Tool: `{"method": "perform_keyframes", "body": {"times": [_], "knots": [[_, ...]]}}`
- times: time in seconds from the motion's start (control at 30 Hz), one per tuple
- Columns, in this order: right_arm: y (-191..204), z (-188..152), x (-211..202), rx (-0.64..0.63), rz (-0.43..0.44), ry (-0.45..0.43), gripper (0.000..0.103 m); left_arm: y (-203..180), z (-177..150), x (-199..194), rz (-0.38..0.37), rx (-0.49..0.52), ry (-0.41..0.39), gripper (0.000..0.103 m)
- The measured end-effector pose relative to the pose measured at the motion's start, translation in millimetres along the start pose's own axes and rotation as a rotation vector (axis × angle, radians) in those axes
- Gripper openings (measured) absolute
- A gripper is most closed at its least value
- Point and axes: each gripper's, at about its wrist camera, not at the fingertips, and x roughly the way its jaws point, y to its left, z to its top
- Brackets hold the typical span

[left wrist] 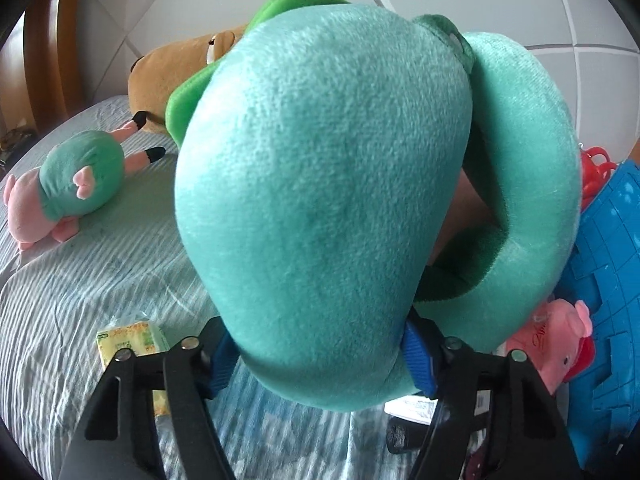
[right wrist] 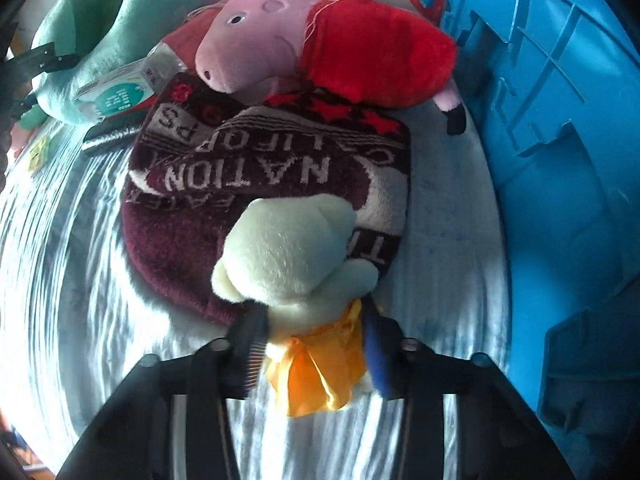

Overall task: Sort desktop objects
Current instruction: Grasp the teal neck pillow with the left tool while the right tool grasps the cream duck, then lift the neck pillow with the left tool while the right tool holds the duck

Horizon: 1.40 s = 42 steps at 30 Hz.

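1. Across the centre of the left wrist view, your left gripper [left wrist: 316,344] clamps the teal neck pillow [left wrist: 320,184], which fills the frame and hides what lies ahead. Judge your path by the blue crate [left wrist: 608,264] at the right edge and keep the squeeze firm; the plush looks compressible.
2. At lower centre of the right wrist view, your right gripper [right wrist: 316,344] grasps the pale plush toy [right wrist: 292,248] near its orange scarf [right wrist: 316,376], above the maroon towel [right wrist: 240,184]. Carry it right toward the crate, clear of the pig plush [right wrist: 320,40].

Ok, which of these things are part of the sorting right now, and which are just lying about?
In hand:
teal plush in the left gripper
white plush in the right gripper
blue crate

Lying about:
pig in red
maroon hat
tissue pack
brown plush
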Motion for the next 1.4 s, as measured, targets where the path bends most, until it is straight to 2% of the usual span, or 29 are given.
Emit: {"method": "perform_keyframes", "body": {"times": [0.13, 0.43, 0.8, 1.13, 1.27, 1.4], "knots": [[3.4, 1.7, -16.3, -0.013, 0.027, -0.016, 0.034, -0.2, -2.2, -24.2, 0.019, 0.001, -0.037, 0.06], [11.2, 4.8, -64.2, -0.055, 0.061, -0.072, 0.034, 9.4, -13.4, -72.0, 0.071, 0.006, -0.058, 0.053], [26.0, -7.6, -128.1, -0.1, 0.089, -0.153, 0.034, 16.6, -30.1, -168.2, 0.119, 0.021, -0.052, 0.05], [27.0, -14.2, -202.1, -0.156, 0.134, -0.264, 0.034, -3.7, -49.9, -254.8, 0.136, 0.053, -0.045, 0.045], [19.7, -14.7, -225.8, -0.175, 0.148, -0.304, 0.034, -19.1, -53.9, -269.5, 0.147, 0.077, -0.036, 0.04], [11.3, -15.2, -238.8, -0.195, 0.156, -0.329, 0.034, -28.7, -67.4, -267.0, 0.134, 0.054, -0.006, 0.035]]}}
